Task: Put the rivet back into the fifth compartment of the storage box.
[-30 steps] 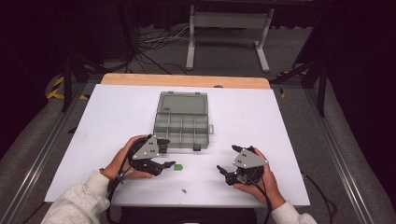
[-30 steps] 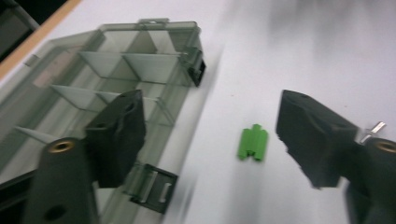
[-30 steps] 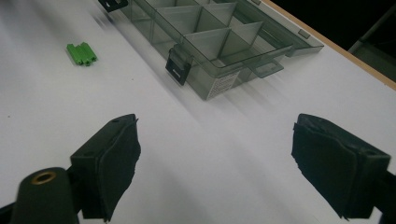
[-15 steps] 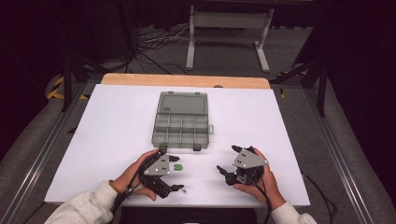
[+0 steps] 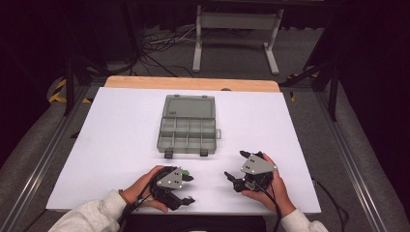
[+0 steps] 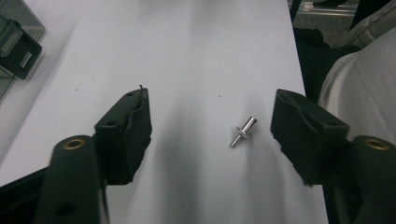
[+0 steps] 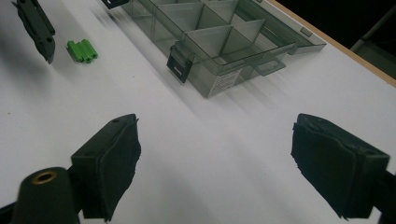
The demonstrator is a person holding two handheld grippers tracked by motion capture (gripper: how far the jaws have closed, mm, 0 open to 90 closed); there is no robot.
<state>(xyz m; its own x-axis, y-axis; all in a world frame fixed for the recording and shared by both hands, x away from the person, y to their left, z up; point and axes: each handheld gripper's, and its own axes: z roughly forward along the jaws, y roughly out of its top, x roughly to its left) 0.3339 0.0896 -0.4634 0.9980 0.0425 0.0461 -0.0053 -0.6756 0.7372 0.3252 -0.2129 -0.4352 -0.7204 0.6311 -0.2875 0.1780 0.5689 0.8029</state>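
A dark room is seen around a white, matt counter [image 5: 121, 145] with a pale wooden strip along its far edge; cables and a metal stand lie on the floor behind it. Near the middle of the counter an open organiser box [image 5: 187, 128] of smoky translucent plastic is placed, its tray split by thin walls into small square compartments, its lid laid flat behind and two dark latches at the near wall.

The left tool [image 5: 188, 189] is held low over the near edge of the counter, its jaws parted and having just been closing. In the left gripper view a small metal rivet [image 6: 243, 131] lies on the counter between them, nearer the right-hand jaw and touched by neither; it is shiny, with a round flange and a thin pin. From above the rivet is too small to be made out.

The right tool [image 5: 233, 181] is held released, with nothing between its rough black pads. A small green ribbed plastic piece [image 7: 82, 50] lies just beside the left tool, partly hidden by it from above. What the compartments contain cannot be told.
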